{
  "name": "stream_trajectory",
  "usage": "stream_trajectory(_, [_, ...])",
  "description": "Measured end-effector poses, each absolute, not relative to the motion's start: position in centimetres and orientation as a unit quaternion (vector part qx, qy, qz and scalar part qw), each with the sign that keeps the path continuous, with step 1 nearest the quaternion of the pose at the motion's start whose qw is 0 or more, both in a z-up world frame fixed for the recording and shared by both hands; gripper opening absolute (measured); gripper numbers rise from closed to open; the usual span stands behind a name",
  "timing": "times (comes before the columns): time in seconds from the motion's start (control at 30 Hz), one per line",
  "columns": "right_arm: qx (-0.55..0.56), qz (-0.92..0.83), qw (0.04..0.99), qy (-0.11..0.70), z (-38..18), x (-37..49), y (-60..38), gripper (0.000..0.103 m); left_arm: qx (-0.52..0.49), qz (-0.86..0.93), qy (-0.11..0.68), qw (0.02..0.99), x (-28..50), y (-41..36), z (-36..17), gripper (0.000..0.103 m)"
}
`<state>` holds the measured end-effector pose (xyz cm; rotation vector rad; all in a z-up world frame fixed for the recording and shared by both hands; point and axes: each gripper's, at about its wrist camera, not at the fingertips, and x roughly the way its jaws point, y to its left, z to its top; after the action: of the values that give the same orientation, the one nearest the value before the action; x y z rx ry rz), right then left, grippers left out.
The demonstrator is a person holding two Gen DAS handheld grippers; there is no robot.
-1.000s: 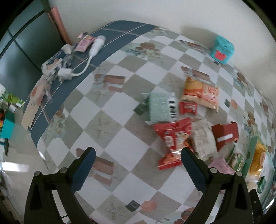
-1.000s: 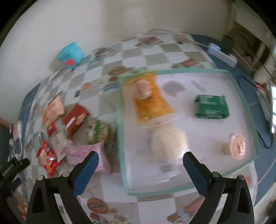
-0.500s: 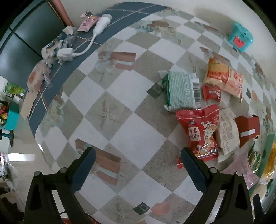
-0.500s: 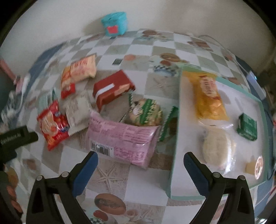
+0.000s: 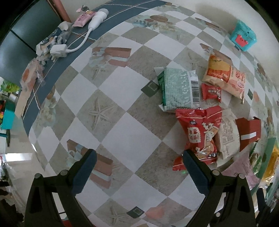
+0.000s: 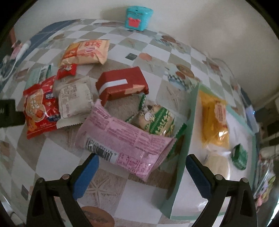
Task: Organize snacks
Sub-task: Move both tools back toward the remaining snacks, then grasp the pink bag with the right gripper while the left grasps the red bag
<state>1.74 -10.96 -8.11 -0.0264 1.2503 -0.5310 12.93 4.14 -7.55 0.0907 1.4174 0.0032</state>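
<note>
A heap of snack packs lies on the checkered tablecloth. In the right wrist view my right gripper (image 6: pixel 142 161) stands open just in front of a pink packet (image 6: pixel 125 145), with a green-and-white pack (image 6: pixel 158 120), a red box (image 6: pixel 122 84), a white pack (image 6: pixel 74 100) and a red bag (image 6: pixel 41 108) behind it. A mint-rimmed white tray (image 6: pixel 183 152) at the right holds a yellow bag (image 6: pixel 214 122), a pale round pack (image 6: pixel 216 164) and a small green packet (image 6: pixel 239 157). My left gripper (image 5: pixel 138 157) is open over bare cloth, its right finger beside the red bag (image 5: pixel 200 132).
A teal box (image 6: pixel 138 16) stands by the wall. An orange bag (image 5: pixel 225 75), a small red sachet (image 5: pixel 211 91) and a green-white pack (image 5: pixel 179 89) lie further back. A white plug and cable (image 5: pixel 59 50) and wrappers sit at the blue border on the left.
My right gripper swung left from above the tray to the snack heap and came down close to the pink packet. My left gripper moved nearer to the table and the red bag.
</note>
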Motion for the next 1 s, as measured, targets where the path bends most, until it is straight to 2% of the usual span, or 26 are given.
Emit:
stream_trajectory(0.17, [-0.058,-0.237,0.787,0.567,-7.8,2.5,-9.6,0.101,0.036,0.004,0.646,0.762,13.2,4.0,-7.1,0.099])
stream_trajectory(0.53, [-0.049,-0.217,0.791,0.570,-8.8,3.4,-9.3,0.098,0.020,0.007,0.645,0.764,13.9,5.6,-7.0,0.099])
stream_trajectory(0.77, [0.005,-0.212,0.800,0.561,-8.1,3.1,-10.2,0.075,0.013,-0.001,0.648,0.762,14.2,5.5,-6.5,0.099])
stream_trajectory(0.8, [0.021,-0.209,0.802,0.559,-7.8,3.0,-10.5,0.066,0.013,-0.003,0.650,0.760,14.3,5.4,-6.7,0.099])
stream_trajectory(0.83, [0.034,-0.207,0.802,0.559,-7.7,3.0,-10.8,0.062,0.012,-0.003,0.651,0.759,14.3,5.2,-6.8,0.099])
stream_trajectory(1.0, [0.049,-0.203,0.804,0.557,-7.5,2.9,-11.0,0.058,-0.002,-0.016,0.653,0.757,14.6,4.7,-6.7,0.099])
